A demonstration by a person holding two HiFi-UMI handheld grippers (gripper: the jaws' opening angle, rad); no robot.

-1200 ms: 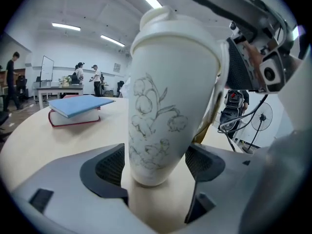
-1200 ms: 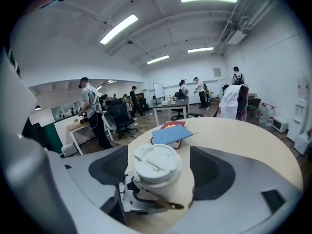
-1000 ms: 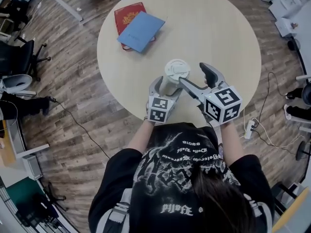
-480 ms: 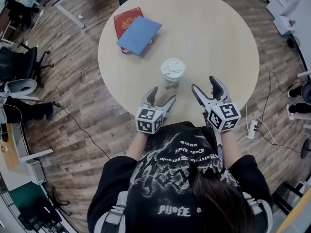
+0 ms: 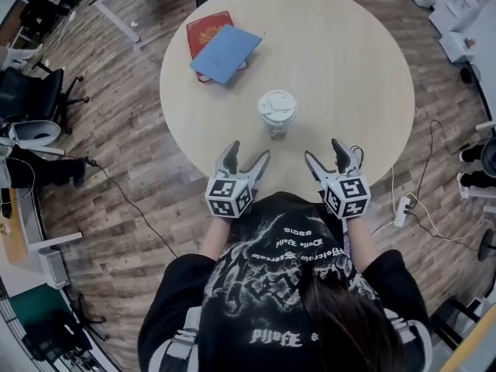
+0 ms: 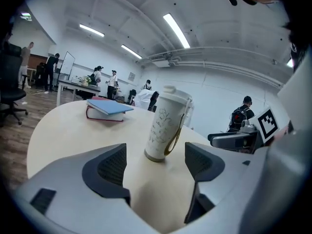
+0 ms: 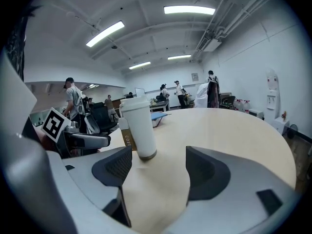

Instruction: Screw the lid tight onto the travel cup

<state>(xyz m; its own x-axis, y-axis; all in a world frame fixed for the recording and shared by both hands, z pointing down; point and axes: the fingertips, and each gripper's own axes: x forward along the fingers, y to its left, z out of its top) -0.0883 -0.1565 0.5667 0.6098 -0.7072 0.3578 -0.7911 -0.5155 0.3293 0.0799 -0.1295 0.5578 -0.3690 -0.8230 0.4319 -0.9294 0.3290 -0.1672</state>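
A brown tag hanging from the travel cup reads "COF"; any further letters are hidden. The cup is white, with a faint line drawing on its side, a brownish strap, a dull metal foot and a white lid on top. It stands upright near the middle of the round table. The left gripper and right gripper hover at the near edge, well apart from the cup, with their jaws apart and empty. The right gripper's jaws have just been closing slightly. A blue folder lies on a red book at the far left.
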